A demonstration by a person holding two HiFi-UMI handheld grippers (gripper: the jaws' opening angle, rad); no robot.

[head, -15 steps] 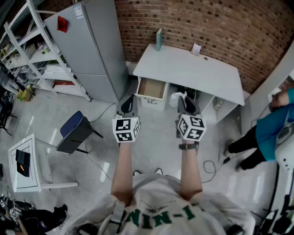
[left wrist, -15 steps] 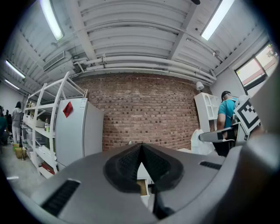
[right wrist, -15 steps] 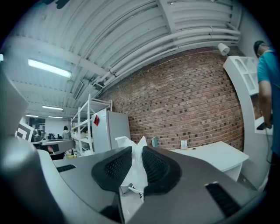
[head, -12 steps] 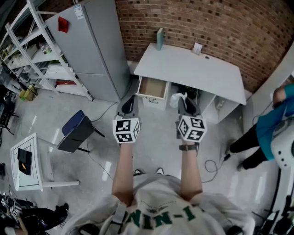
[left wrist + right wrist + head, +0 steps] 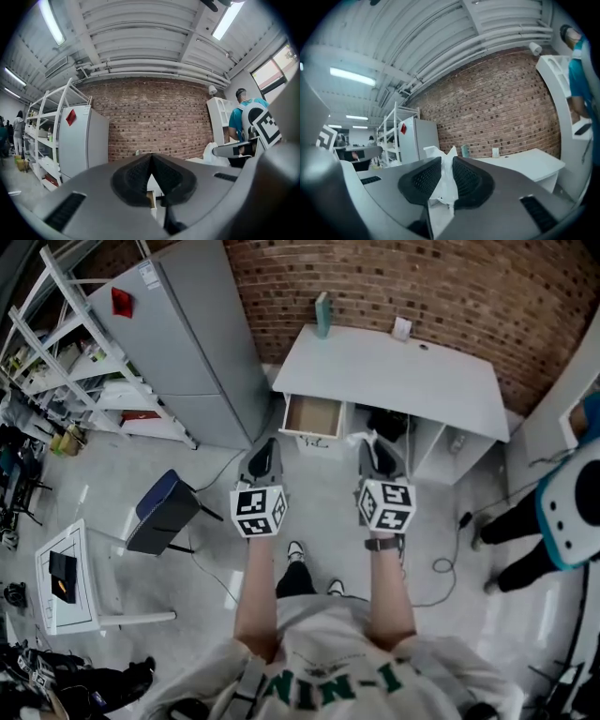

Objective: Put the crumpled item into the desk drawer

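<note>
The crumpled white item (image 5: 443, 180) is pinched between the pads of my right gripper (image 5: 443, 163), which is shut on it. In the head view it shows as a white wad (image 5: 360, 439) at the tip of the right gripper (image 5: 373, 452). That gripper hangs in the air short of the white desk (image 5: 394, 371). The desk drawer (image 5: 312, 415) stands pulled open at the desk's left side, its wooden inside bare. My left gripper (image 5: 261, 457) is held level beside the right one, a little before the drawer. Its jaws are shut with nothing in them (image 5: 151, 158).
A grey fridge (image 5: 187, 334) and white shelving (image 5: 66, 352) stand left of the desk. A dark blue chair (image 5: 161, 512) and a small white table (image 5: 66, 577) are on the floor at left. A person in teal (image 5: 562, 502) stands at right. Cables lie under the desk.
The person has stepped forward; a shoe now shows below the arms and the desk and drawer lie slightly nearer. Both grippers keep their pose and the right one its grip.
</note>
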